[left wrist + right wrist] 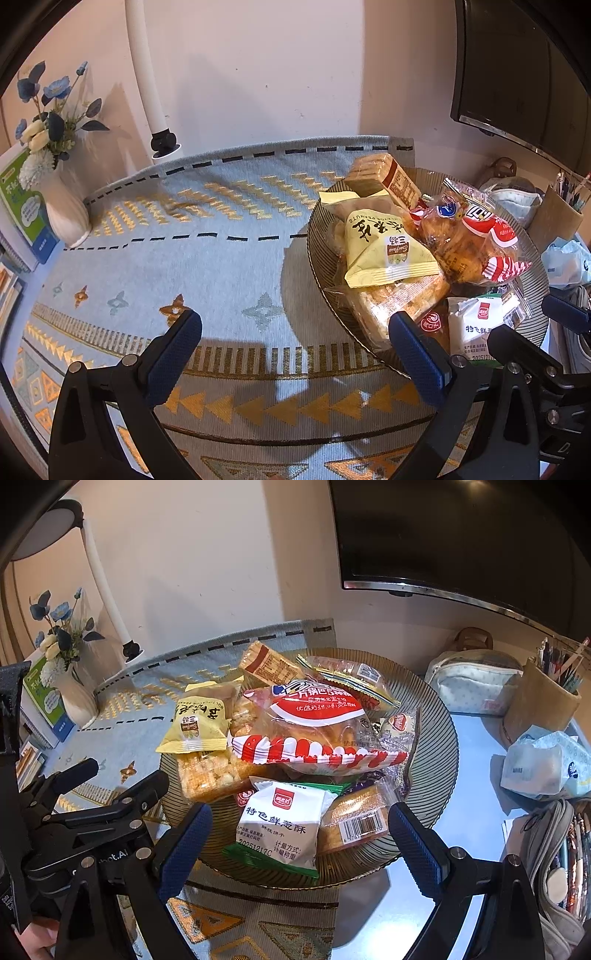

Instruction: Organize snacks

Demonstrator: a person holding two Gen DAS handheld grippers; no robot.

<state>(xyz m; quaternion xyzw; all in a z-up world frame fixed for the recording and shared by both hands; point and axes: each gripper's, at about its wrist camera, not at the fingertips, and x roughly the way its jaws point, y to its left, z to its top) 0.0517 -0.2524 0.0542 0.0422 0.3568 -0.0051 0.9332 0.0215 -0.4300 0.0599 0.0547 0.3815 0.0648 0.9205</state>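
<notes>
Nearest the lens: blue-padded right hand-held gripper [299,834], jaws spread wide, empty, hovering over the near rim of the round ribbed glass plate [436,716]. Directly between the pads: white-and-green scallion biscuit packet [282,821], lying flat on the near side of the heap. Behind it, large red-and-white striped crisp bag [314,738] on top of the pile; left of that, pale yellow peanut packet [195,723]. Left hand-held gripper [295,343] likewise gaping, holding nothing, over the blue patterned cloth [207,266] on the worktop, left of the plate.

Probably best: drop straight onto the biscuit packet, pinch across its short width, close gently to spare the biscuits, lift clear before moving sideways. Risk: dragging the crisp bag or nudging the plate.
</notes>
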